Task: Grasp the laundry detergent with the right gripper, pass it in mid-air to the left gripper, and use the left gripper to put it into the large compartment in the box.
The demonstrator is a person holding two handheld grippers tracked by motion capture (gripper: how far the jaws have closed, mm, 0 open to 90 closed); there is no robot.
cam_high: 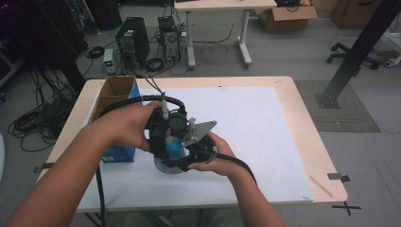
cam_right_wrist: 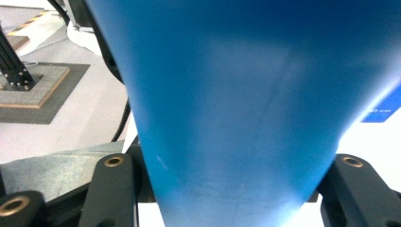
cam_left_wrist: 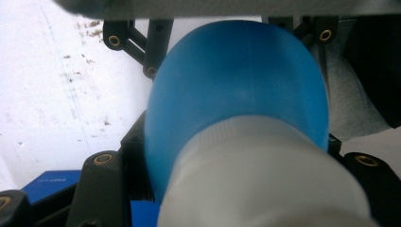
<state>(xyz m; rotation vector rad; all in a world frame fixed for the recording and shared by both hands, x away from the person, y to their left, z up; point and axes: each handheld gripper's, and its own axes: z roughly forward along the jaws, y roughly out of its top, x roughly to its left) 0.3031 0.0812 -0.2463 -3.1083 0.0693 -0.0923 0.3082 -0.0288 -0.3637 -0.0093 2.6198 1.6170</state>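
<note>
A blue bottle (cam_high: 173, 145) with a white cap (cam_left_wrist: 269, 184) is held just above the white mat (cam_high: 255, 137), near the table's front. My left gripper (cam_high: 166, 133) is shut on the white cap, which sits between its black jaws in the left gripper view. My right gripper (cam_right_wrist: 234, 175) is shut on the bottle's blue body (cam_right_wrist: 236, 94), with a jaw pressed against each side. In the high view the right gripper (cam_high: 189, 152) comes in from the right, with its grey plate on top. Both hands are close together around the bottle.
An open cardboard-lined blue box (cam_high: 117, 101) stands at the mat's left edge, right beside my left hand. Cables trail from both grippers. Beyond the table are computer towers (cam_high: 132, 40), floor cables, another desk and a black metal post (cam_high: 354, 52).
</note>
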